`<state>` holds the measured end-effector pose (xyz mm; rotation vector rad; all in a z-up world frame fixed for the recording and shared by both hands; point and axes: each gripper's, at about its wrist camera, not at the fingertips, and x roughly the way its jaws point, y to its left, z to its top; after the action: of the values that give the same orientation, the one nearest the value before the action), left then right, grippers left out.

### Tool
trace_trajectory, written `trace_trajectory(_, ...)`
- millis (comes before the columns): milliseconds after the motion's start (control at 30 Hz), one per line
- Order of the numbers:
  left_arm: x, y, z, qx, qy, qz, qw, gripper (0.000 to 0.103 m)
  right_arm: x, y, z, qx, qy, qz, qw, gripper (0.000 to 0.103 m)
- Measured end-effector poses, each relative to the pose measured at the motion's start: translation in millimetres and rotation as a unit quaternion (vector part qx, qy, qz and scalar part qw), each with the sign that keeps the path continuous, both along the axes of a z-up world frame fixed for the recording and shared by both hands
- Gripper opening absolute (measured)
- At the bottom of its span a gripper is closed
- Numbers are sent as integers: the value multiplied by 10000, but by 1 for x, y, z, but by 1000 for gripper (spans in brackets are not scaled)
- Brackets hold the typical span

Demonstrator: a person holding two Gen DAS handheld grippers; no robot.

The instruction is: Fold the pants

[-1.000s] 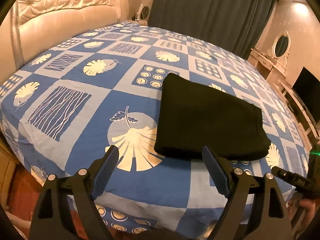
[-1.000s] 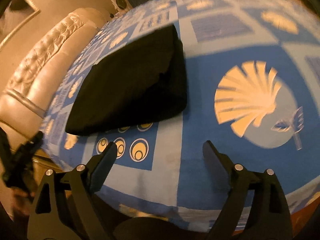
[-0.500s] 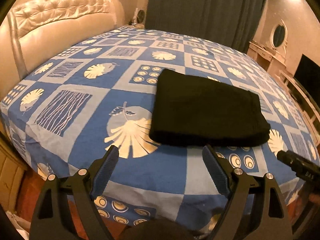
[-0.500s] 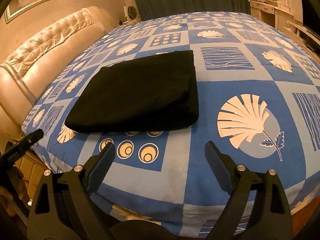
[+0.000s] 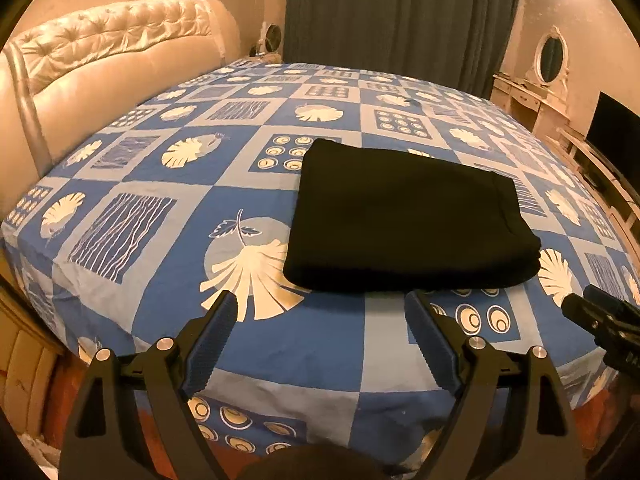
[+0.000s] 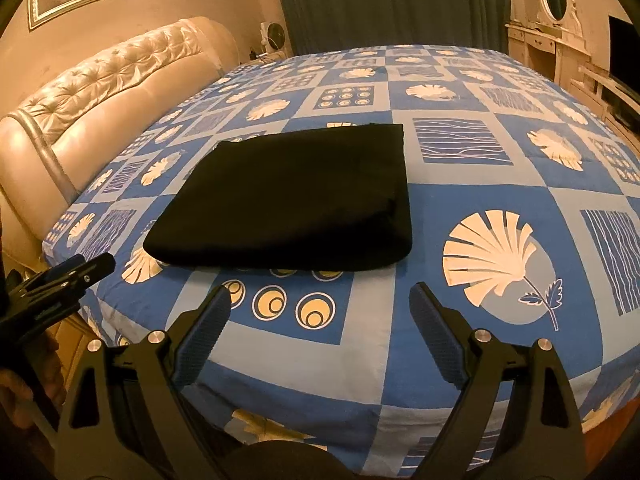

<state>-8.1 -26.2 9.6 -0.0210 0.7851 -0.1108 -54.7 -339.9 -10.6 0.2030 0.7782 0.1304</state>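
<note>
The pants point(image 5: 408, 216) lie folded in a neat black rectangle on the bed point(image 5: 160, 184), near its front edge. Both the left gripper point(image 5: 320, 340) and right gripper point(image 6: 320, 332) hover short of the pants, fingers spread and empty. The fold looks finished; best to pull away without brushing it.

Bedspread point(image 5: 160, 320) bare around pants point(image 5: 404, 216) — headboard point(image 5: 104, 64) seemingly well clear.

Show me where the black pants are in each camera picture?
Left wrist view: black pants lie folded right of middle on the bed.
Right wrist view: black pants lie left of middle.
Shared landmark: the cream headboard, at left in both.
</note>
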Motion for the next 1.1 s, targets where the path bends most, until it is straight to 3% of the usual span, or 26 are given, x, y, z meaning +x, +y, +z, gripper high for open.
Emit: trace_trajectory(1100, 3, -4, 0, 248, 29, 145, 9996, 84, 2, 7, -4, -78, 84, 107, 9999, 91)
